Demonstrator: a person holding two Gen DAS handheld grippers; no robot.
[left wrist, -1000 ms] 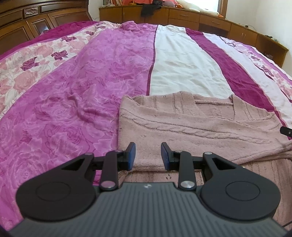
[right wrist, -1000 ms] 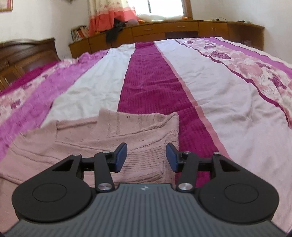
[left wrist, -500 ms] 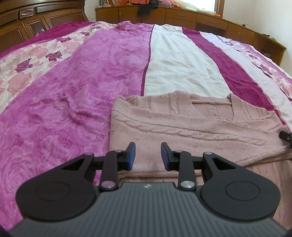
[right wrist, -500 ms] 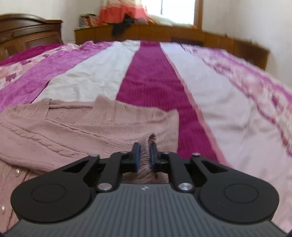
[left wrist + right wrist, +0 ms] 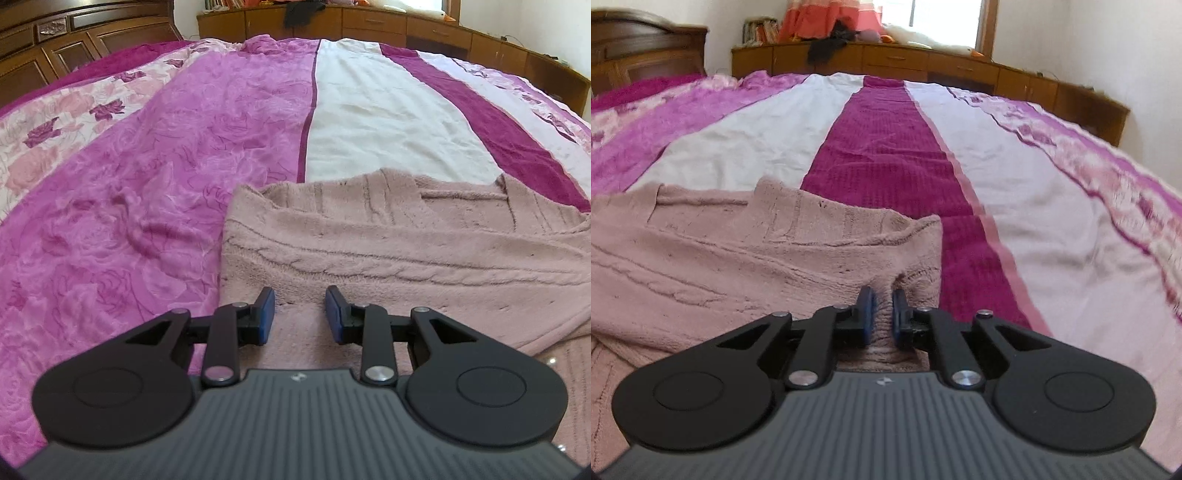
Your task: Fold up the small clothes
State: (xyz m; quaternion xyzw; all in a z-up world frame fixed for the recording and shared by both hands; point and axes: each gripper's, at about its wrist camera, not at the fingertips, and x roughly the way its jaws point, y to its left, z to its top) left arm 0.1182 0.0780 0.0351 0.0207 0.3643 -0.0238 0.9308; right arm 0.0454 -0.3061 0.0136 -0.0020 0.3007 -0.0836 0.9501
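Pinching a bunched ridge of knit, the right gripper [image 5: 882, 314] has its blue pads nearly together on the right-hand edge of the pink sweater [image 5: 738, 258], fabric puckering up between them. The left gripper [image 5: 300, 314] hovers with its jaws well apart and nothing between them, right at the near fold line by the sweater's left edge.

The sweater lies flat on the striped bedspread [image 5: 129, 184], near its front edge, already doubled over itself. It's a thick, fuzzy cable knit with ribbed bands: soft, floppy, probably light, and stretchy. It should drape and sag from any single hold, so matching grips at both side edges look best. The plush surface grips pads well, though loose stitches could snag. The bedspread beneath is velvety with embossed roses, wrinkled in places, likely to drag on the knit.
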